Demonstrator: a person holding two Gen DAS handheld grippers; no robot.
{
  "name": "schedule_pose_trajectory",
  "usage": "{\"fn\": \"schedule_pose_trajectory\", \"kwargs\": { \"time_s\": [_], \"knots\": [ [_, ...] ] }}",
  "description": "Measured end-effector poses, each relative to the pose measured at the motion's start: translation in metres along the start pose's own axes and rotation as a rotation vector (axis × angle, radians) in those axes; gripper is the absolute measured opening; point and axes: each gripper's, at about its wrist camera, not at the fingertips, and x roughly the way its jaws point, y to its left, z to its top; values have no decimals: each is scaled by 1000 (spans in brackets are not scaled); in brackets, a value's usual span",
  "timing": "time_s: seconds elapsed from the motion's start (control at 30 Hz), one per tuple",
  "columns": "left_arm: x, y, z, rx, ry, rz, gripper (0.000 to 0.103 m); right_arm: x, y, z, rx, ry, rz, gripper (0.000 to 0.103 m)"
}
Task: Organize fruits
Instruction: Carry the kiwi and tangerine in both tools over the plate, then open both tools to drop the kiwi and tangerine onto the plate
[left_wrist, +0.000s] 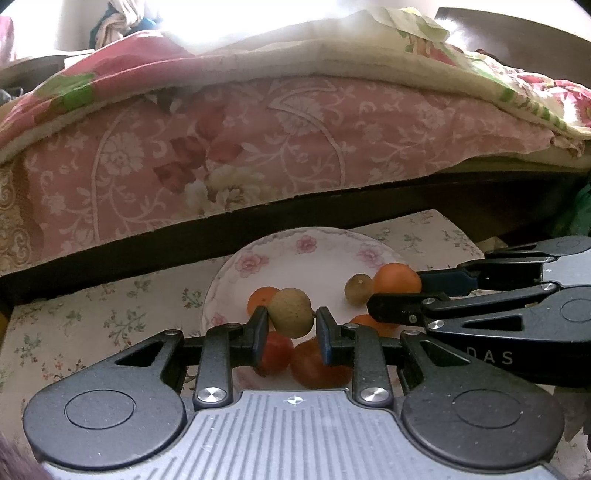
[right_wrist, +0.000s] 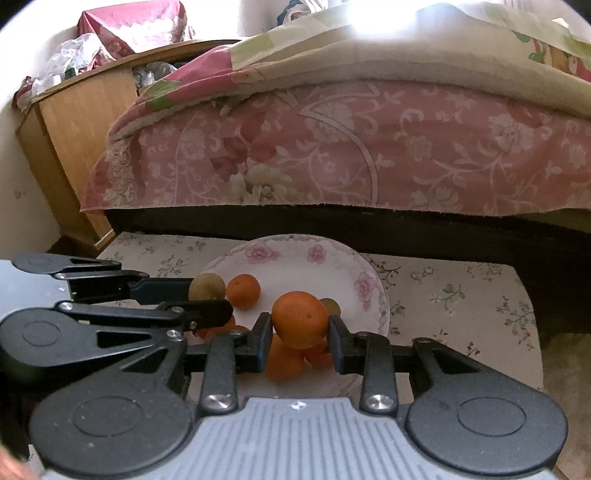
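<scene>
Left tool (left_wrist: 290, 326) is clamped on a tan round fruit (left_wrist: 291, 312), held just above the near side of the flowered plate (left_wrist: 288, 243). To its right, the right tool (right_wrist: 298, 334) grips an orange (right_wrist: 300, 319) over the same plate. Both loads hang directly over the fruit pile, so each drop looks straight down.

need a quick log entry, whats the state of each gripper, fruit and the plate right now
left gripper: shut on a tan-green fruit, held above the plate
right gripper: shut on an orange, held above the plate
plate: upright on the floral cloth, holding fruit
other oranges: resting on the plate
red fruits: lying on the plate
</scene>
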Motion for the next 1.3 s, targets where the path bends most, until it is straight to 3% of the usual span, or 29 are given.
{"fn": "schedule_pose_trajectory", "kwargs": {
  "time_s": [0.73, 1.3],
  "knots": [
    [-2, 7, 2, -11, -14, 21, 47, 3, -1, 1, 6, -18, 4, 34],
    [-36, 14, -7, 15, -26, 58, 54, -25, 20, -4, -31, -43, 23, 35]
  ]
}}
